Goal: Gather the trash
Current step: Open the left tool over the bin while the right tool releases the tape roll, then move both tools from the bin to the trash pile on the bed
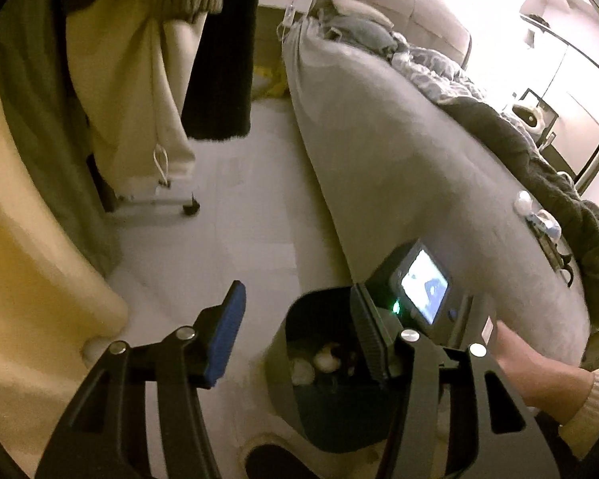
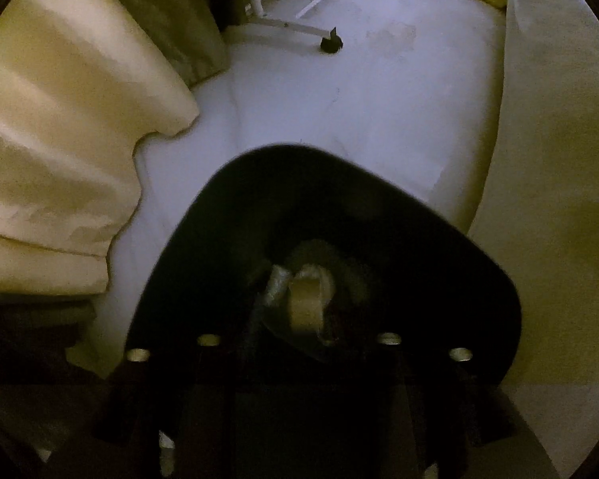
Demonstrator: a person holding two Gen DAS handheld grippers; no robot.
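A dark bin point(image 1: 323, 411) stands on the pale floor beside the bed, with crumpled white trash point(image 1: 303, 371) in it. My left gripper point(image 1: 299, 337) hangs open above the bin's near rim, its blue pad point(image 1: 227, 331) bare and nothing between its fingers. Over the bin, a hand point(image 1: 539, 371) holds the right gripper's camera body point(image 1: 419, 289), screen lit. In the right wrist view my right gripper point(image 2: 303, 311) points straight down into the bin point(image 2: 227, 207). Its dark fingers stand apart. A pale crumpled scrap point(image 2: 305, 303) shows between them, apparently loose.
A bed with a grey sheet point(image 1: 399, 151) runs along the right, with small objects point(image 1: 539, 215) and a rumpled blanket on it. Hanging clothes point(image 1: 139, 80) and a rack's castor point(image 1: 191, 208) stand left, beside a cream curtain point(image 2: 60, 139). Something yellow point(image 1: 273, 84) lies on the far floor.
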